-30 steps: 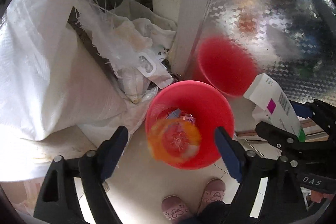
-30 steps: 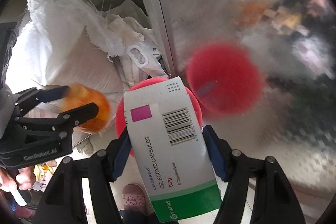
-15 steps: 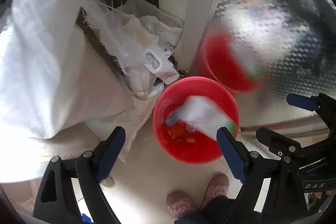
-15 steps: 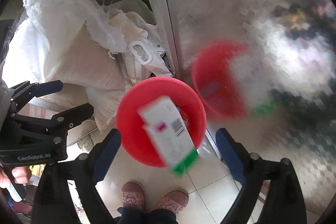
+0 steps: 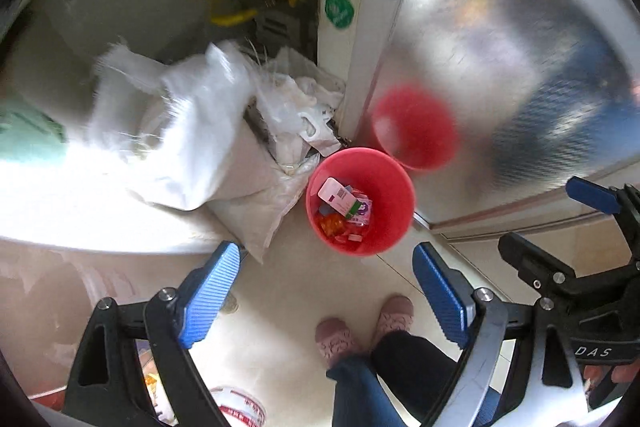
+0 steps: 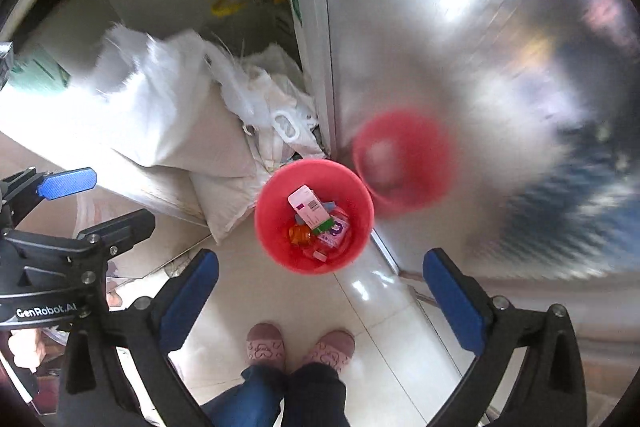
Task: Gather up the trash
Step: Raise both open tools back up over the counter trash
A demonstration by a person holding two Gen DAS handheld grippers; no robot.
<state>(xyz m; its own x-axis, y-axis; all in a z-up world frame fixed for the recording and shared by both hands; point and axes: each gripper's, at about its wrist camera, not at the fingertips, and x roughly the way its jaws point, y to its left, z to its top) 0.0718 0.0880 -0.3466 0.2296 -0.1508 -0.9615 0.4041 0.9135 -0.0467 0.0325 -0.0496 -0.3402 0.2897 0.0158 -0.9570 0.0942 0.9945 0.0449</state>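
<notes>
Floor bin (image 5: pixel 394 163): medicine box (image 5: pixel 338 195) newly inside

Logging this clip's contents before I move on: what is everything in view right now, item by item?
bucket: 1, red, on floor beside the door
medicine box: 1, white with green end, inside bucket
orange wrapper: 1, inside bucket
pink packet: 1, inside bucket
sacks: several, white, left of bucket
metal door: 1, silver, reflecting bucket
slippers: 2, pink, on floor
left gripper: open, empty
right gripper: open, empty
</notes>
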